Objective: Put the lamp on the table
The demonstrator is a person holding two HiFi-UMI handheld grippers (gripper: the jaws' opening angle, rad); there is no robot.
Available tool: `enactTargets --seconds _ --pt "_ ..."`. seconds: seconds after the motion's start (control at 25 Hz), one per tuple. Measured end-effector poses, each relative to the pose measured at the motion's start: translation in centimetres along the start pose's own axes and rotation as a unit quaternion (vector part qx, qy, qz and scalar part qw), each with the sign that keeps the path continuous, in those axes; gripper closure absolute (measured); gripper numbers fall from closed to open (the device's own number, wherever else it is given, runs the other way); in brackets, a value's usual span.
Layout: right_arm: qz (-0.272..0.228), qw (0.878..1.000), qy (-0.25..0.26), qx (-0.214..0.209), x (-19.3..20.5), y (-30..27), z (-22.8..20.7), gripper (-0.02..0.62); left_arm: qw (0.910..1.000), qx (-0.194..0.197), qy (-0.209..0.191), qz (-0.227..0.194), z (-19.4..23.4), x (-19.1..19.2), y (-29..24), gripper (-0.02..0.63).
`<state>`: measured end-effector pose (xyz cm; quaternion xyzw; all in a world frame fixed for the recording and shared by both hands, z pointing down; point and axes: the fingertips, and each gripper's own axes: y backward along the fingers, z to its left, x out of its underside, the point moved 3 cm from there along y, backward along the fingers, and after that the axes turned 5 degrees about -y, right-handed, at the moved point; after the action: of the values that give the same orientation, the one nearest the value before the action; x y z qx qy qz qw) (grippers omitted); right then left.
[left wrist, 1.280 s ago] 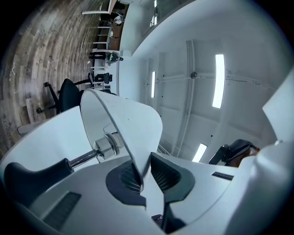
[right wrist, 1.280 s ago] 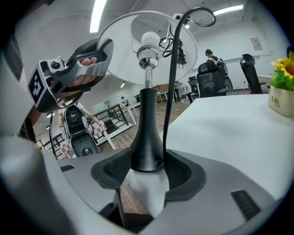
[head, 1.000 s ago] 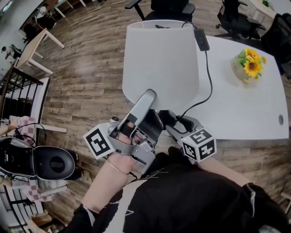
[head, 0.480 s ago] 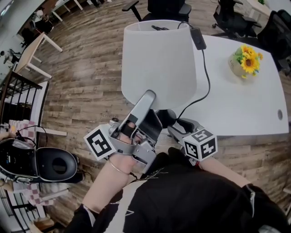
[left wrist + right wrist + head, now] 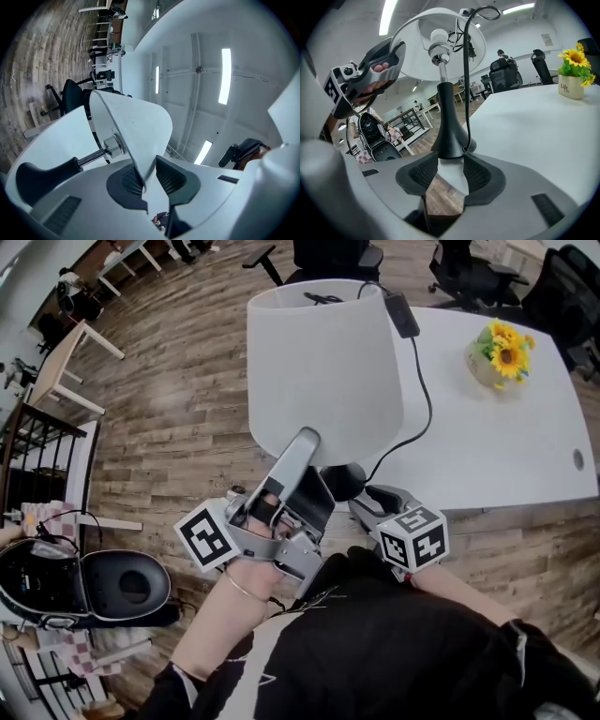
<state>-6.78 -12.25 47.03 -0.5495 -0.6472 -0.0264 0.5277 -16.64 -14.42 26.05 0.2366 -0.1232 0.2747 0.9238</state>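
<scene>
The lamp's black base (image 5: 342, 482) stands on the near left corner of the white table (image 5: 487, 446), with its white shade (image 5: 323, 362) above it. My left gripper (image 5: 309, 442) reaches up from below and is shut on the shade's lower rim (image 5: 136, 126); the rim sits between the pads of the left gripper (image 5: 149, 176). My right gripper (image 5: 364, 495) lies low beside the base. Its jaws have just been closing and are still open. In the right gripper view the base (image 5: 450, 136) stands just beyond the right gripper (image 5: 451, 174), with nothing between the pads. The black cord (image 5: 427, 390) runs from the base across the table.
A power adapter (image 5: 398, 313) lies on the table behind the shade. A pot of sunflowers (image 5: 497, 352) stands at the far right. On the wooden floor to my left sits a black appliance (image 5: 112, 587). Office chairs (image 5: 328, 254) stand beyond the table.
The lamp and both grippers keep their places. Only the head camera has shifted a little, so the scene sits slightly higher and further left in the frame.
</scene>
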Motion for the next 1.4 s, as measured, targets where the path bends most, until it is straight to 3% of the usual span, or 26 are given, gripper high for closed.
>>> enactTargets --seconds 1.4 --pt "-0.082 0.989 -0.064 0.101 2.3 3.3 1.6 0.457 0.9981 0.007 0.012 0.059 -0.3 1.2 2.0 0.523"
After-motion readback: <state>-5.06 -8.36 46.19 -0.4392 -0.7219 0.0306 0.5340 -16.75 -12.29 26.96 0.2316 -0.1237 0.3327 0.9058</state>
